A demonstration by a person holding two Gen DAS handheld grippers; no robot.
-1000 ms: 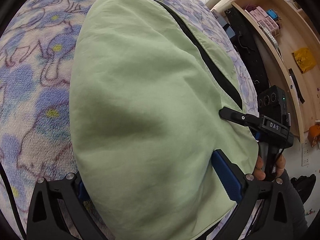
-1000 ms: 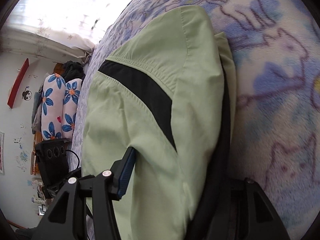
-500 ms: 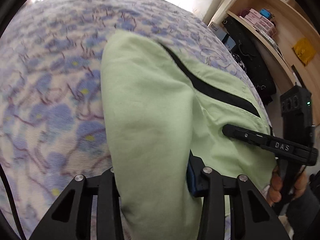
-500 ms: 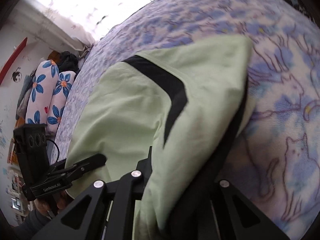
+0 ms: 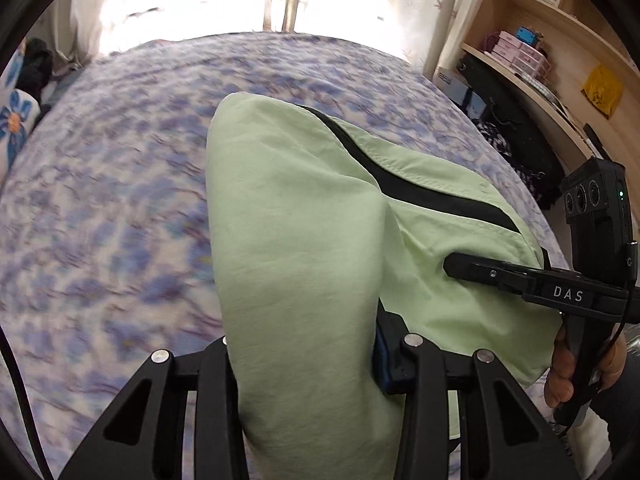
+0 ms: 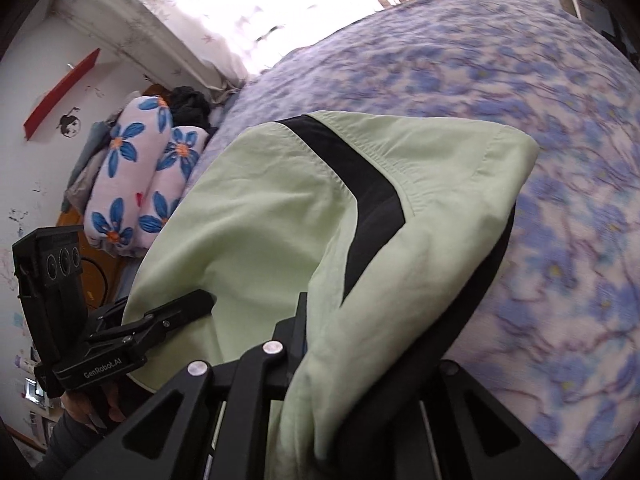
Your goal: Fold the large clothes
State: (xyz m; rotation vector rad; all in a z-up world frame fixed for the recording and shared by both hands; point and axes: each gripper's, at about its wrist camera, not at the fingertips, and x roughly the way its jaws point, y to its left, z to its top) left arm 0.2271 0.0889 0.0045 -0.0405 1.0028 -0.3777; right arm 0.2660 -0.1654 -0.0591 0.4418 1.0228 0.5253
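Both of our grippers have risen off the bed (image 5: 120,208) since a second ago, and the light green garment (image 5: 304,240) that then lay flat and filled each view now hangs bunched from them, its far edge still resting on the blue-flowered blanket. Our left gripper (image 5: 308,344) has its jaws clamped on a thick fold of the green cloth; they were wide a second ago and have since closed, and the fabric drapes down between them. Our right gripper (image 6: 320,344) has likewise closed from an open stance and now pinches a gathered edge of the same garment, where the green layer and a black layer under it seem to be caught together, though the bunched cloth hides the pads and we cannot be sure of both layers. A black band (image 6: 360,184) runs diagonally across the garment's upper face. In the left wrist view the right gripper shows at the right edge, its jaws pressed into the cloth, a hand (image 5: 572,368) around its handle. A flowered pillow (image 6: 132,176) lies at the head of the bed, and wooden shelves (image 5: 560,40) stand beside the bed.
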